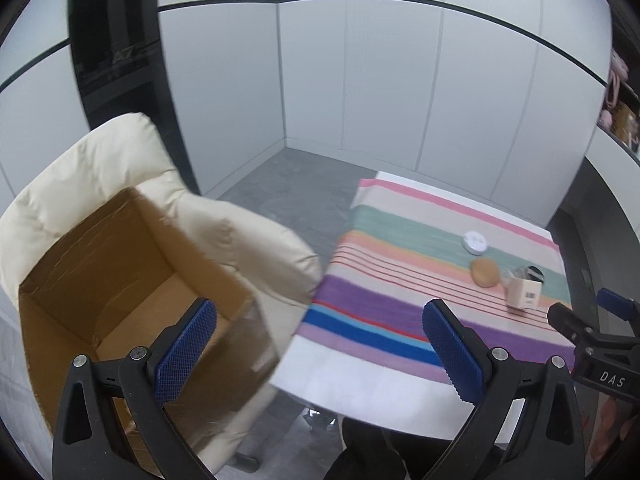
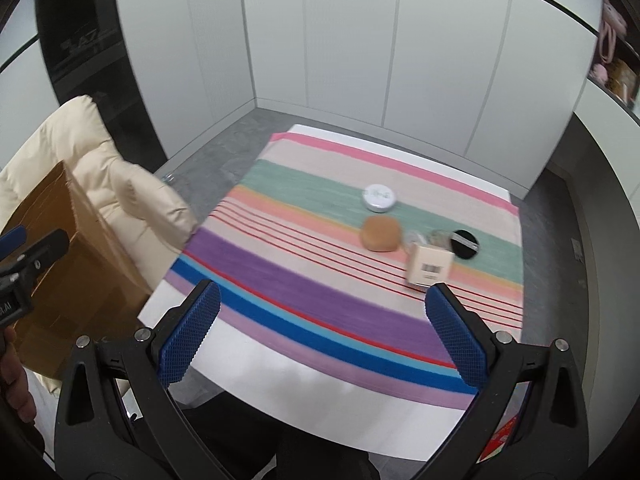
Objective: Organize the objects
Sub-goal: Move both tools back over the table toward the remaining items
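On the striped cloth (image 2: 304,280) lie a white round tin (image 2: 379,197), a tan rounded block (image 2: 381,233), a cream carton with a barcode (image 2: 429,266), a clear wrapped item (image 2: 434,237) and a black round puff (image 2: 465,244). The left wrist view shows the tin (image 1: 475,242), the block (image 1: 485,272) and the carton (image 1: 524,295). An open, empty cardboard box (image 1: 132,280) sits on a cream armchair (image 1: 100,160). My left gripper (image 1: 320,344) is open and empty, between box and table. My right gripper (image 2: 322,332) is open and empty above the table's near edge.
The white table (image 2: 320,384) stands on a grey floor (image 1: 288,188), enclosed by white panel walls. The armchair (image 2: 120,176) with the box (image 2: 76,264) stands just left of the table. A dark cabinet (image 1: 116,40) is at far left; shelves with pink items (image 2: 612,40) at far right.
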Available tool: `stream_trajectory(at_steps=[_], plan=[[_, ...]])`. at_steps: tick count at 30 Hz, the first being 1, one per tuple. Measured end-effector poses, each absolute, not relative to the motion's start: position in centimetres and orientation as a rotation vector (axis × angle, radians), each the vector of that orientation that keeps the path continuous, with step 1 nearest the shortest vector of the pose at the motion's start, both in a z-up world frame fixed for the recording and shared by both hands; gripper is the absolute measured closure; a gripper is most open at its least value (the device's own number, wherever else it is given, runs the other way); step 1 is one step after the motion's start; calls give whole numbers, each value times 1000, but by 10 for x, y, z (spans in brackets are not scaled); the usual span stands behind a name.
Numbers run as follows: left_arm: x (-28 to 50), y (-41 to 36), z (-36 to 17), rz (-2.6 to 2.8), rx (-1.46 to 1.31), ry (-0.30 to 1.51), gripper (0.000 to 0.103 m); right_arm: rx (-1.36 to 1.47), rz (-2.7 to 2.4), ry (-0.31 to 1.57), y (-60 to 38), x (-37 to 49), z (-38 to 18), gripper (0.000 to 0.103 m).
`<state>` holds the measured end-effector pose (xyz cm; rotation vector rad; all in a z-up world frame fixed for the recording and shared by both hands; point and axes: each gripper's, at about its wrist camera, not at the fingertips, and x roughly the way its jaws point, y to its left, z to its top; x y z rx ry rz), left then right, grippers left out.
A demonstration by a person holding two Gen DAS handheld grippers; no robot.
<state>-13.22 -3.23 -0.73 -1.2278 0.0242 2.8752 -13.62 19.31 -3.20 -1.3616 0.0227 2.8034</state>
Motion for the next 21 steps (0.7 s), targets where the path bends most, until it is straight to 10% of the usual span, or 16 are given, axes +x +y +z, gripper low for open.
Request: stream_trajectory(at_steps=[21], plan=[[-130,89,-9,2707,-1150,145,0,-1252,2641,163,314,-92,-28,0]])
